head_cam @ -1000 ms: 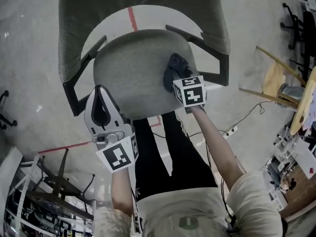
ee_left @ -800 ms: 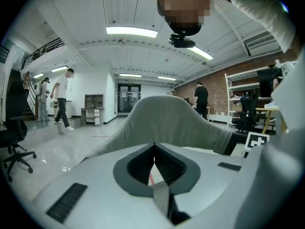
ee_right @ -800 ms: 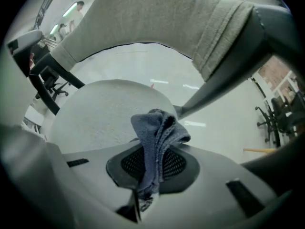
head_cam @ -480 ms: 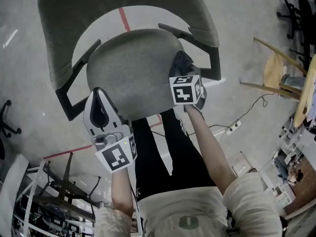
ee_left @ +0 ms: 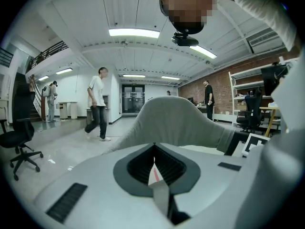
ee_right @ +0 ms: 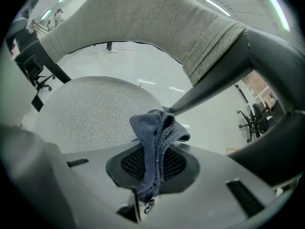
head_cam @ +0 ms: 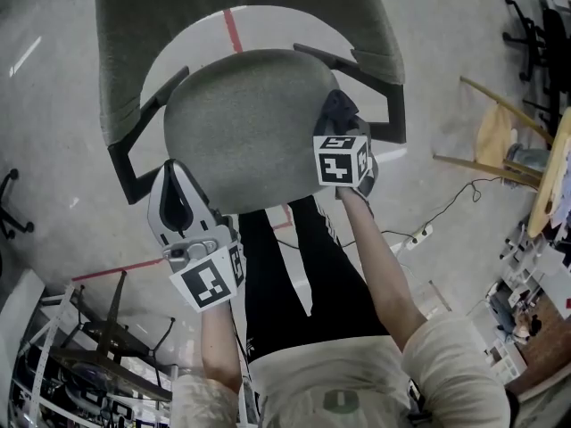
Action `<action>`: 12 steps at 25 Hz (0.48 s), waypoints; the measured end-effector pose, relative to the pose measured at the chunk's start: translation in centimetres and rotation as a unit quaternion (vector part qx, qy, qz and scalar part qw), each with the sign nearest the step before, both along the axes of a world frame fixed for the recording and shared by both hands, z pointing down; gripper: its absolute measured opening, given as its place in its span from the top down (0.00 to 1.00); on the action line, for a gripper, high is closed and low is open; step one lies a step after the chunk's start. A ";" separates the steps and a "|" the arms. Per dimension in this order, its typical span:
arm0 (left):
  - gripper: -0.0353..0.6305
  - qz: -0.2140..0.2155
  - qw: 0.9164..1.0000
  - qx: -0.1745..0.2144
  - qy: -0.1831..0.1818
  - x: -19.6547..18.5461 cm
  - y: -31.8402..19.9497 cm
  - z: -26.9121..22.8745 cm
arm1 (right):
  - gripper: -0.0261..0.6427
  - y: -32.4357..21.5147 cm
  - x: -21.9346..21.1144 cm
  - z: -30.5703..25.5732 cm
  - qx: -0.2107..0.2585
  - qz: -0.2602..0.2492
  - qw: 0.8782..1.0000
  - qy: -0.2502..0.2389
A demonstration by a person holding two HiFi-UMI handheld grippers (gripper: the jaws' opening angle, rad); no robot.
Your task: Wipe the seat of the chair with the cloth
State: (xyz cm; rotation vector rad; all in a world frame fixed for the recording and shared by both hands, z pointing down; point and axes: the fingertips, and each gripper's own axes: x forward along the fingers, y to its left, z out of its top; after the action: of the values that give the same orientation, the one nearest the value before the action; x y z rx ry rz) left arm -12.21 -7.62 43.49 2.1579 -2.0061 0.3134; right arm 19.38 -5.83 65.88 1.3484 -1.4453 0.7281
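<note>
Here the right gripper (ee_right: 150, 178) has its jaws clenched on the dark cloth (ee_right: 156, 132), bunched at the right edge of the seat (head_cam: 245, 123), seemingly ready to drag across. The left gripper (ee_left: 153, 156), jaws together and empty, hangs by the front-left edge, out of the way.

cloth (head_cam: 337, 111) at right edge of seat (head_cam: 241, 123), between jaws of right gripper (head_cam: 339, 128), just beside right armrest (head_cam: 382, 105), left gripper (head_cam: 176, 169) at seat's front-left edge, near left armrest (head_cam: 132, 163), backrest (head_cam: 241, 5) behind seat, wooden chair (head_cam: 500, 141) well apart at far right
</note>
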 end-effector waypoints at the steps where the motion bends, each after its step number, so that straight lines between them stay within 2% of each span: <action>1: 0.92 -0.006 1.000 0.001 -0.001 -0.5 0.2 -0.1 | 0.88 -0.1 -0.1 -0.3 0.003 0.004 1.000 -0.006; 8: 0.92 -0.063 0.998 0.005 -0.006 -4.8 2.1 -0.7 | 0.88 -1.5 -4.3 -5.7 0.052 0.000 0.995 -0.087; 10: 0.92 -0.076 0.997 0.005 -0.008 -5.8 2.7 -0.8 | 0.88 -1.9 -7.0 -8.2 0.070 -0.010 0.989 -0.132; 12: 0.92 -0.086 0.996 0.005 -0.010 -6.6 3.3 -0.9 | 0.88 -2.2 -10.5 -11.4 0.088 -0.026 0.977 -0.191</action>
State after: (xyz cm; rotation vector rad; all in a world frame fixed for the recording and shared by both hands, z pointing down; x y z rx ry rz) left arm -18.85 -4.32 42.60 1.9768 -2.1913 0.3008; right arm 8.92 -8.02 54.52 1.3475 -1.8793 0.8752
